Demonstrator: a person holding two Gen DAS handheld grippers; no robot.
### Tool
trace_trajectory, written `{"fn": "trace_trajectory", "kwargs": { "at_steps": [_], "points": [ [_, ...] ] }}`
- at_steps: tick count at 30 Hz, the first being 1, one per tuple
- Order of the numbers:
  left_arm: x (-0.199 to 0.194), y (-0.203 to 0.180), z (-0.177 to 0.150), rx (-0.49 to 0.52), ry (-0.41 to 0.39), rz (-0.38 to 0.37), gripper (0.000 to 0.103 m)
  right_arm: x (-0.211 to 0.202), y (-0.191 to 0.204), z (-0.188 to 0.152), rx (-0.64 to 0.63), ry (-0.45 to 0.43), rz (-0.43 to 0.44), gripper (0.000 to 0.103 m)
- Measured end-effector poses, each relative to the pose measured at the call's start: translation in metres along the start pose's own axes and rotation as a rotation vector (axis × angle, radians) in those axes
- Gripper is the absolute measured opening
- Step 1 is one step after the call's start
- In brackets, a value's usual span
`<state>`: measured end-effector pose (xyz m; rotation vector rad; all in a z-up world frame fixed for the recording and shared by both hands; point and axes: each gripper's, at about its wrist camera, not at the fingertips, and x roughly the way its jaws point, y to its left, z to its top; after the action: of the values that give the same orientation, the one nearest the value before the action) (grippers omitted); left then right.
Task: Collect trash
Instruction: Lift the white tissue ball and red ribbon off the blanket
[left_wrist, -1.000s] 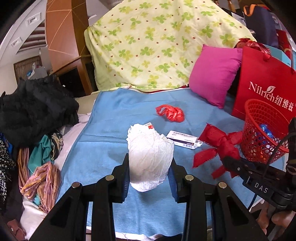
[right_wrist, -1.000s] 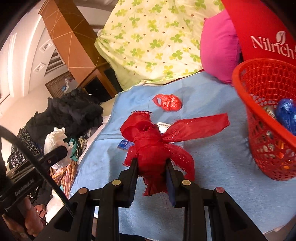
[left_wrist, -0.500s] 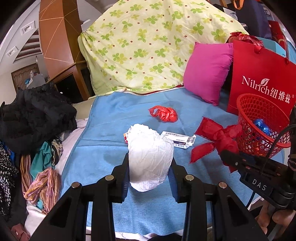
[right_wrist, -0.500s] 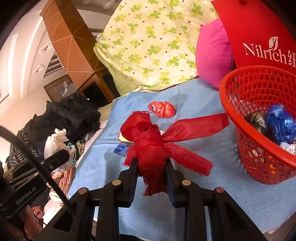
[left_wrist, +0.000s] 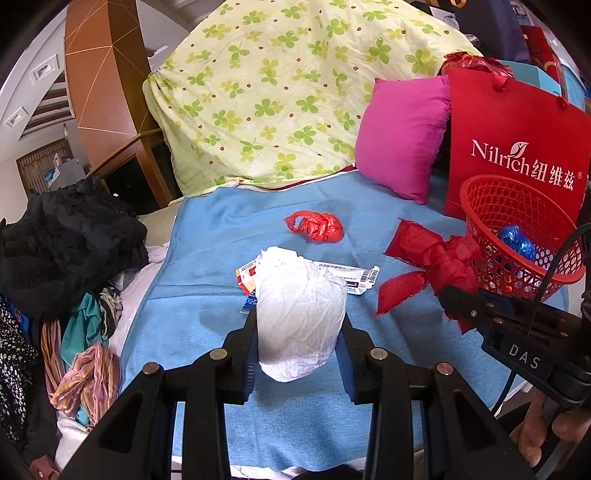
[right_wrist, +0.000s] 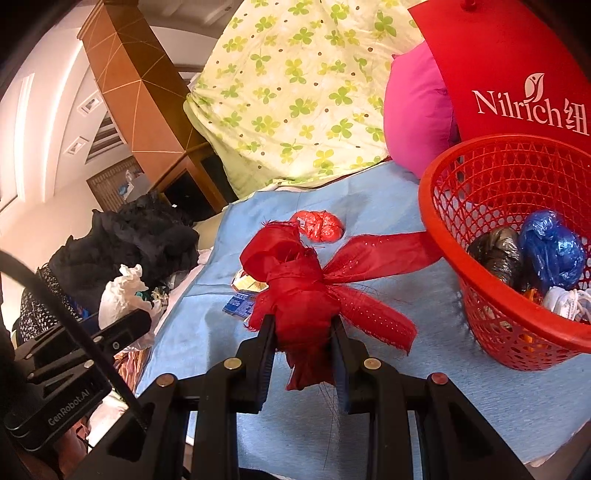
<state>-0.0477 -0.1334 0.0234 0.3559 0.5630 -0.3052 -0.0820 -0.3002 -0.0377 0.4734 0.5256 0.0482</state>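
My left gripper is shut on a crumpled white paper wad and holds it above the blue blanket. My right gripper is shut on a red ribbon bow, just left of the red mesh basket. In the left wrist view the bow hangs beside the basket. The basket holds blue, black and white bags. A crumpled red plastic bag and flat medicine cartons lie on the blanket. The white wad also shows in the right wrist view.
A red Nilrich paper bag stands behind the basket, next to a pink pillow. A clover-print quilt is heaped at the back. Dark and striped clothes are piled at the left of the blanket.
Both grippers have lifted and drawn back with their loads. The right gripper has carried the red bow to the right, closer to the basket, whose inside now shows more fully.
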Motion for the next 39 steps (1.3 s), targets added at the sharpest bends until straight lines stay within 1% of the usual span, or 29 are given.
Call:
{"fn": "trace_trajectory", "kwargs": {
  "at_steps": [26, 39],
  "points": [
    [-0.002, -0.012, -0.001, 0.033, -0.001, -0.022, 0.04, -0.008, -0.003, 0.0, -0.007, -0.021, -0.005, 0.03],
    [0.004, -0.012, -0.001, 0.034, 0.017, -0.029, 0.04, -0.016, -0.003, 0.0, -0.002, -0.037, -0.007, 0.03]
  ]
}}
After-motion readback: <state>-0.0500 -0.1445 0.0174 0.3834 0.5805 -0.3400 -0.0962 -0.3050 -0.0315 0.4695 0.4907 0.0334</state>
